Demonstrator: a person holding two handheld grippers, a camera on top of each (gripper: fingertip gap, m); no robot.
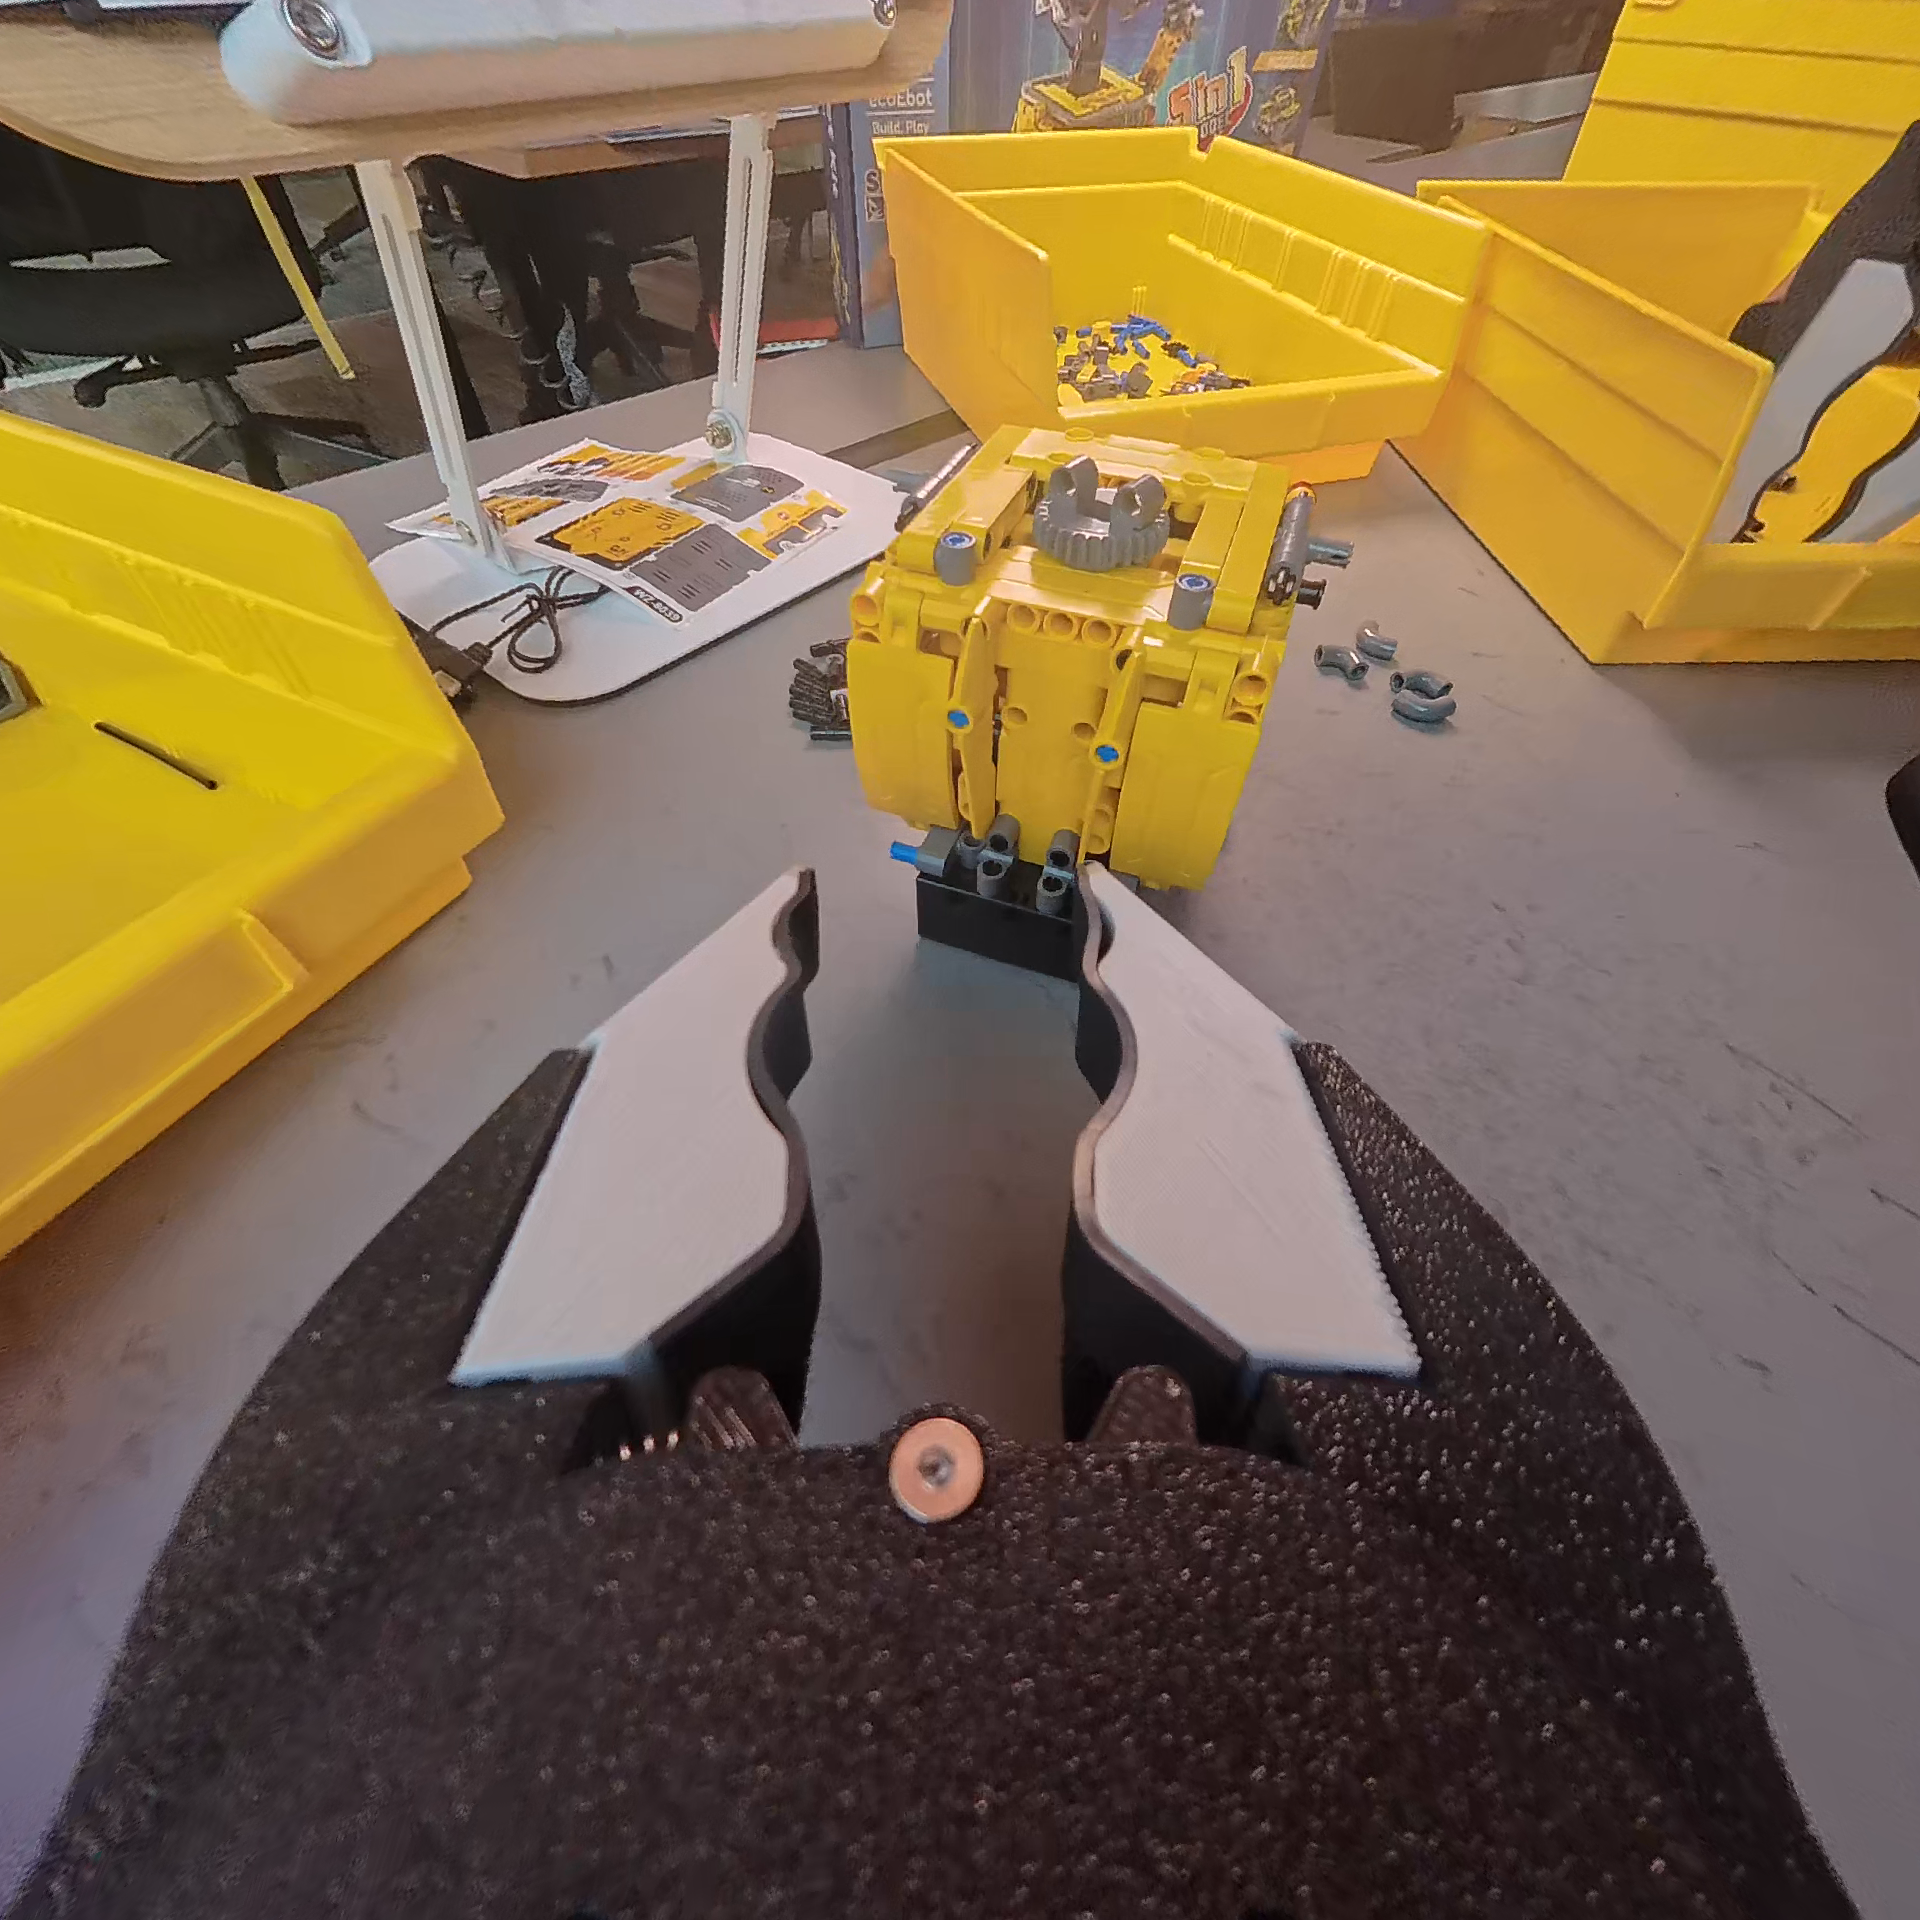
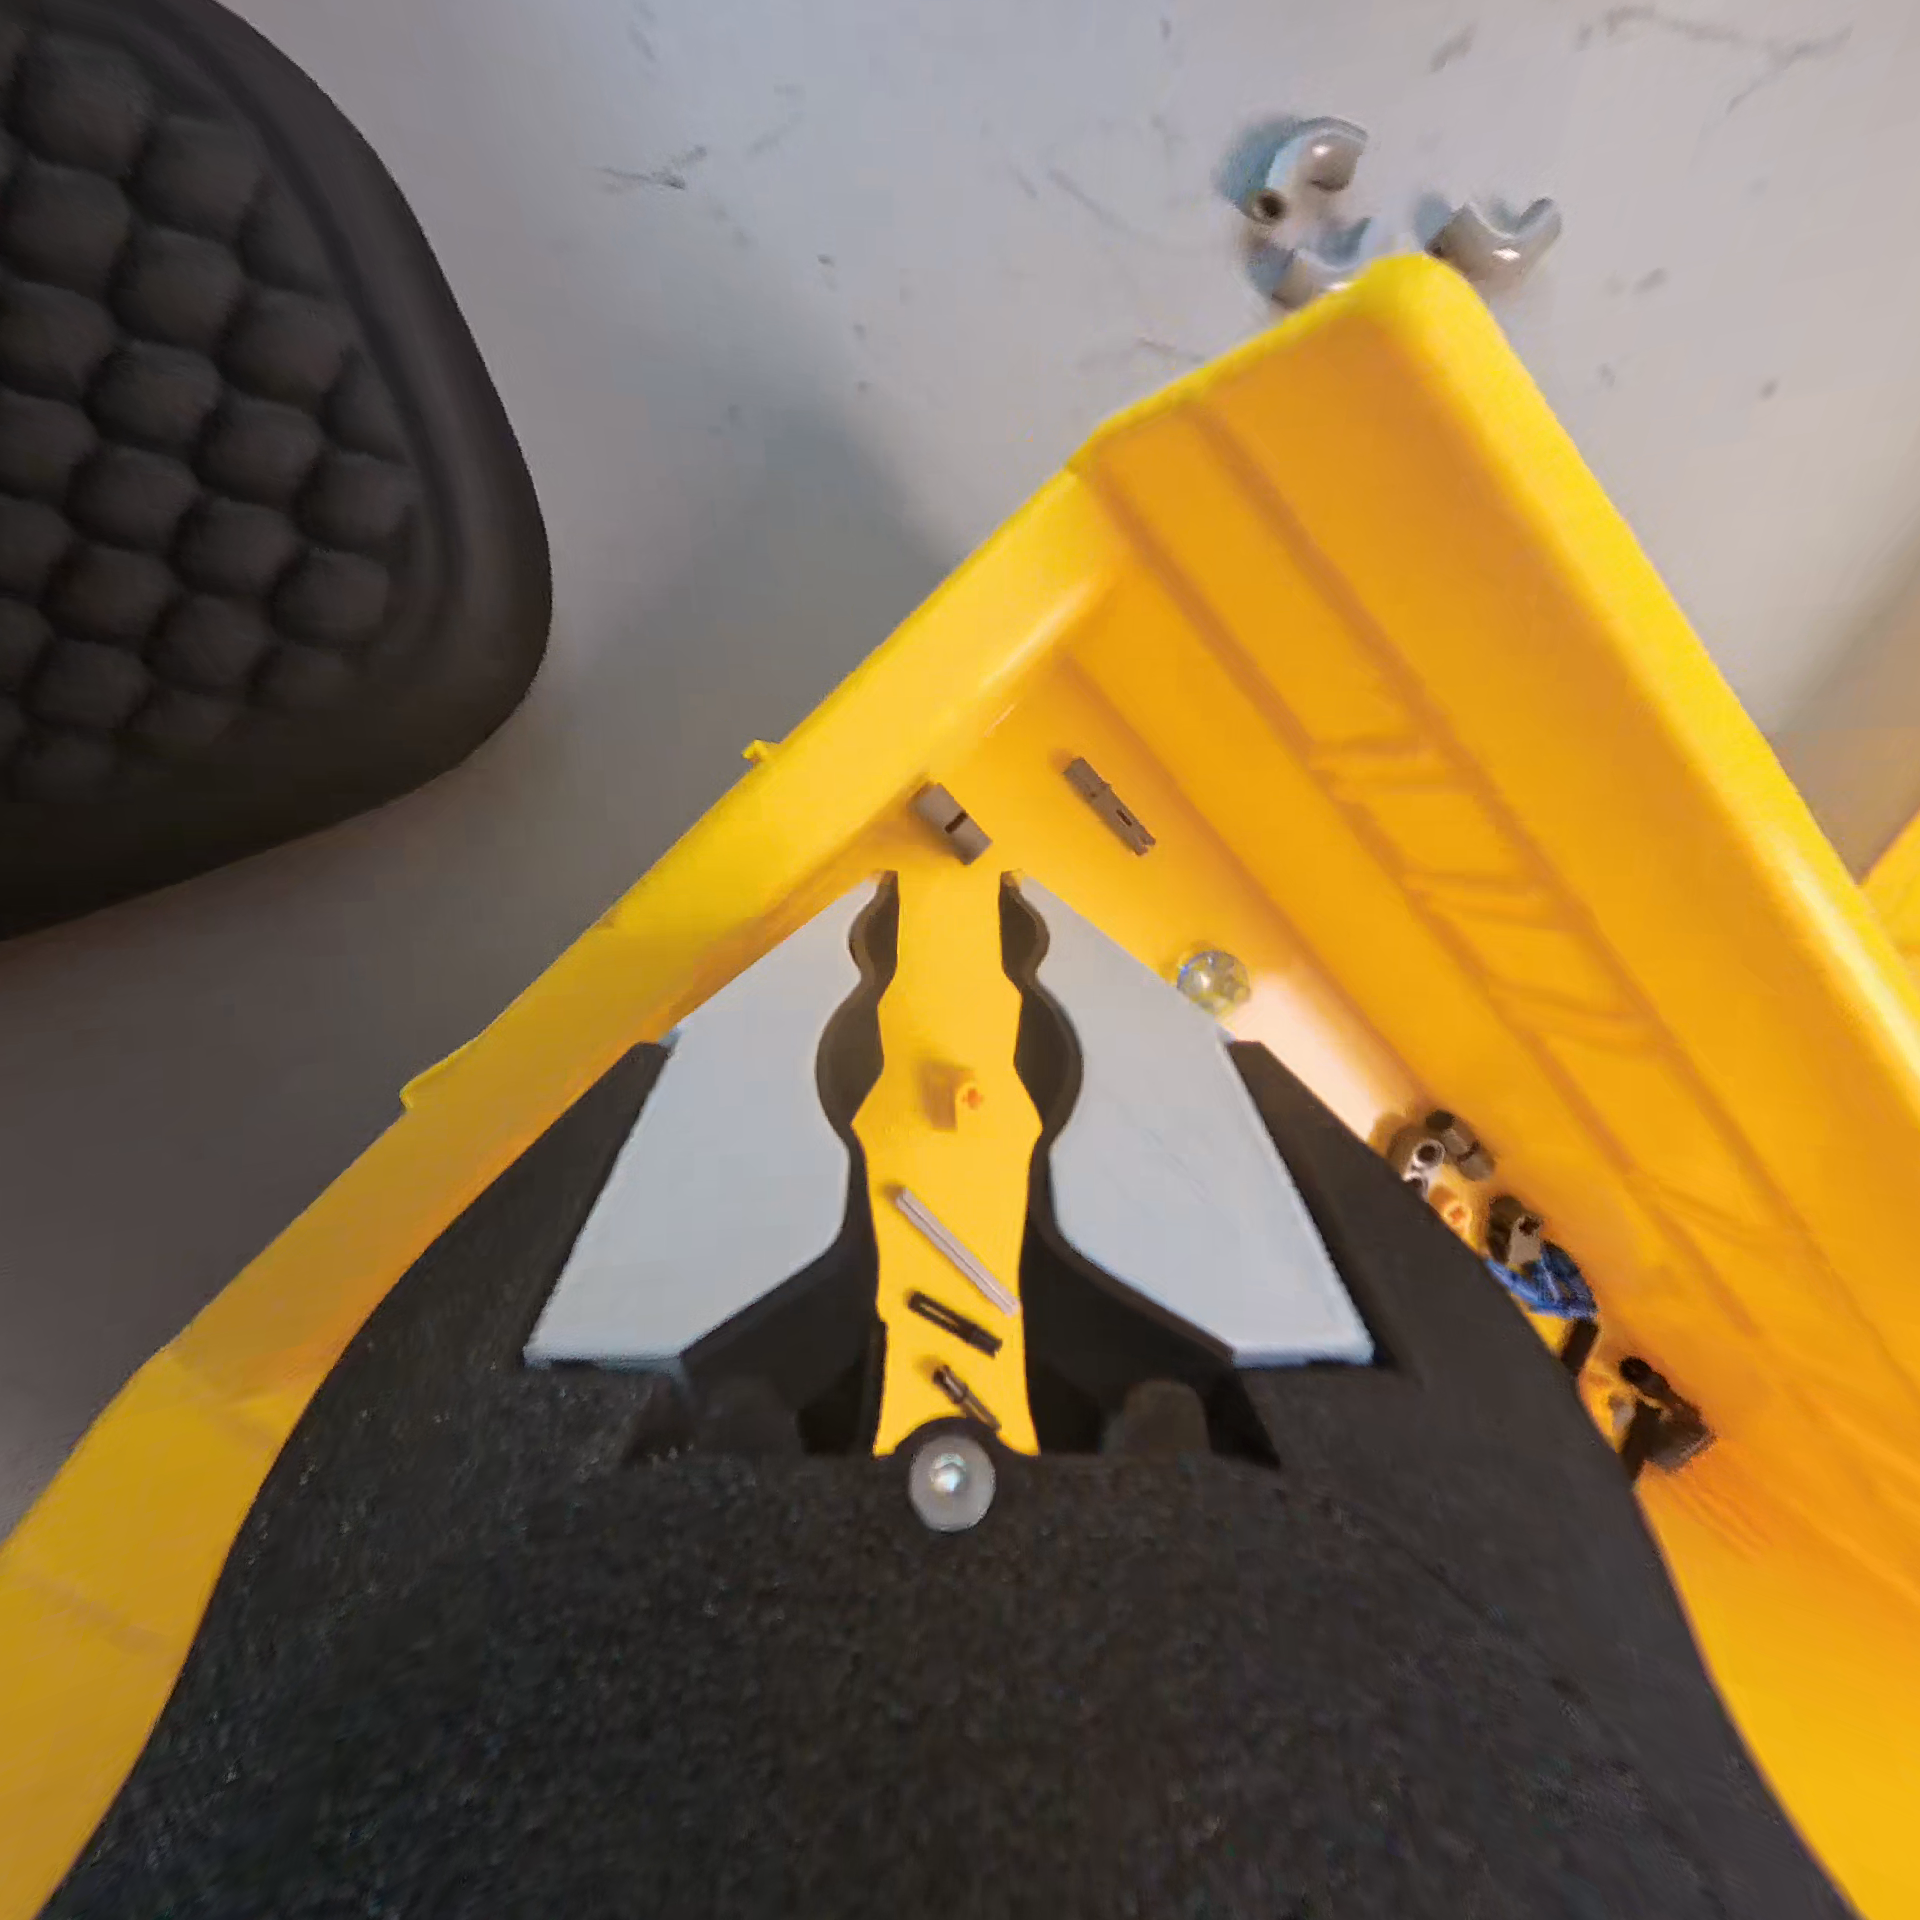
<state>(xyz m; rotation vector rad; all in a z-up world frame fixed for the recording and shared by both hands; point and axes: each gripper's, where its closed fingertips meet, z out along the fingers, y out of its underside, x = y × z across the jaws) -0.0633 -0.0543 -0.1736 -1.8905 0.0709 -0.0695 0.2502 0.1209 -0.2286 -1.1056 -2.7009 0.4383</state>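
Hovering low over the grey bench (image 1: 1558, 1039), the left gripper (image 1: 945, 904) has its jaws spread apart and empty. Its right fingertip (image 1: 1101, 914) sits just beside the black base block (image 1: 992, 930) at the foot of a yellow brick-built model (image 1: 1070, 707); whether they touch cannot be told. The model stands upright near the middle of the bench, with a grey toothed ring (image 1: 1101, 520) on top. A few small grey curved pieces (image 1: 1392, 675) lie loose on the bench to the model's right. Behind the model sits an open yellow bin (image 1: 1174, 260) holding mixed small parts, with more yellow bins at the bench's left (image 1: 208, 748) and right (image 1: 1621, 436) edges. A printed sheet (image 1: 665, 530) lies under a white stand (image 1: 436, 416) toward the far left.

The right gripper (image 2: 945, 883) reaches down inside a yellow bin (image 2: 1403, 582), its jaws parted by a narrow gap and holding nothing. Just ahead of its tips, near the bin's corner, lies a short grey connector (image 2: 951, 823), with a darker grey pin (image 2: 1110, 805) beside it. Between the fingers, on the bin floor, rest a thin silver axle (image 2: 956, 1252) and two black pins (image 2: 954, 1322). A black textured pad (image 2: 208, 468) lies on the bench outside the bin.
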